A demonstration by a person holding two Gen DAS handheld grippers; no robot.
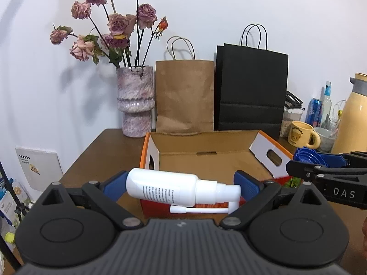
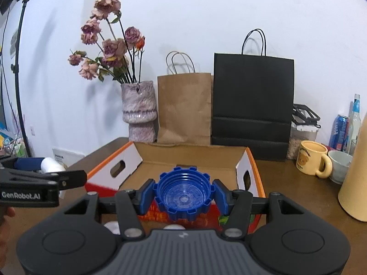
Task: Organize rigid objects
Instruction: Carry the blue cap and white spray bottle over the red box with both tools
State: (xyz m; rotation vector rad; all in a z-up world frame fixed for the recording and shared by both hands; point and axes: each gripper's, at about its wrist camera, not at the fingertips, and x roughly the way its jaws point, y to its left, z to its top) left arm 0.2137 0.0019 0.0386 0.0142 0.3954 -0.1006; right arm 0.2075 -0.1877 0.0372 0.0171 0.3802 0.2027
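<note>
My left gripper (image 1: 181,186) is shut on a white spray bottle (image 1: 165,188), held sideways end to end just in front of an open cardboard box (image 1: 206,162) with orange edges. The bottle's thin nozzle tube (image 1: 197,210) hangs below it. My right gripper (image 2: 183,194) is shut on a large blue ridged cap (image 2: 183,194), its hollow side facing the camera, above the box's near edge (image 2: 190,167). The right gripper with the cap also shows at the right of the left wrist view (image 1: 325,171). The left gripper shows at the left of the right wrist view (image 2: 43,178).
The box sits on a brown table (image 1: 96,155). Behind it stand a pink vase with dried roses (image 1: 135,100), a brown paper bag (image 1: 184,96) and a black paper bag (image 1: 251,91). At the right are a yellow mug (image 2: 313,160), a white cup (image 2: 340,165), bottles, a can and a tan thermos (image 1: 353,116).
</note>
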